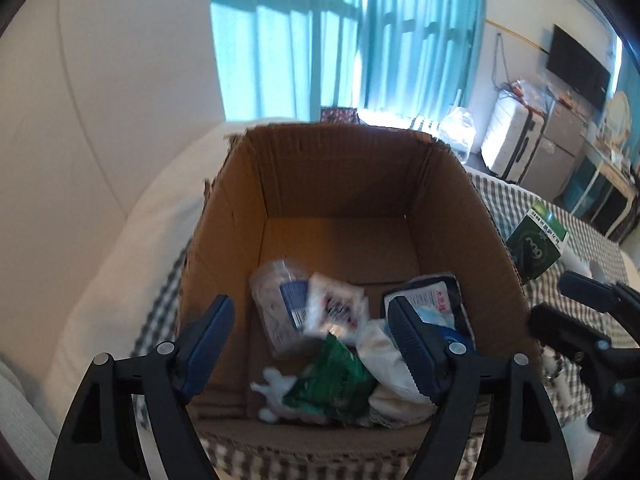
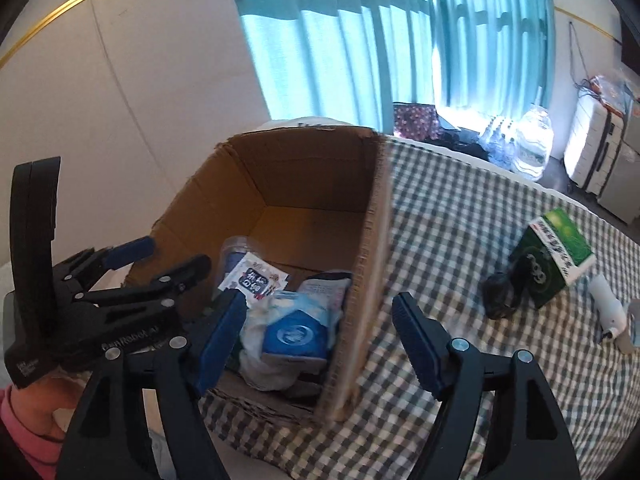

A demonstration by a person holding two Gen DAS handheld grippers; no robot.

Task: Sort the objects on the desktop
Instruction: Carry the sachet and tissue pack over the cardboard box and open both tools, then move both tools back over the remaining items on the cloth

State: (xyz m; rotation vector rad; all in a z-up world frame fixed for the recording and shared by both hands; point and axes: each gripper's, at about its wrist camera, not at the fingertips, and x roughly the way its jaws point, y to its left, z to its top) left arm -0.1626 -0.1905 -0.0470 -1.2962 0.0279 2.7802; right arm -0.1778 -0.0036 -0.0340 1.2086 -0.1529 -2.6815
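You held the left gripper [image 1: 310, 344] spread above the cardboard box [image 1: 340, 184]; the right gripper [image 2: 318, 340], also spread and empty, straddled its right wall.

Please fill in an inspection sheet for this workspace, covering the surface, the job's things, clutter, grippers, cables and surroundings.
Surface: checked cloth covers the tabletop.
Job's things: open cardboard box holds a clear tub, a green packet, a blue pack and white wrappers. Still outside on the cloth: green carton, small black object, white bottle.
Clutter: nothing seen beyond these.
Grippers: left gripper open over the box, nothing between its fingers; right gripper open, straddling the box's right wall, holding nothing.
Cables: wires on the far wall.
Surroundings: teal curtains, white suitcase, large water jug, wall screen.
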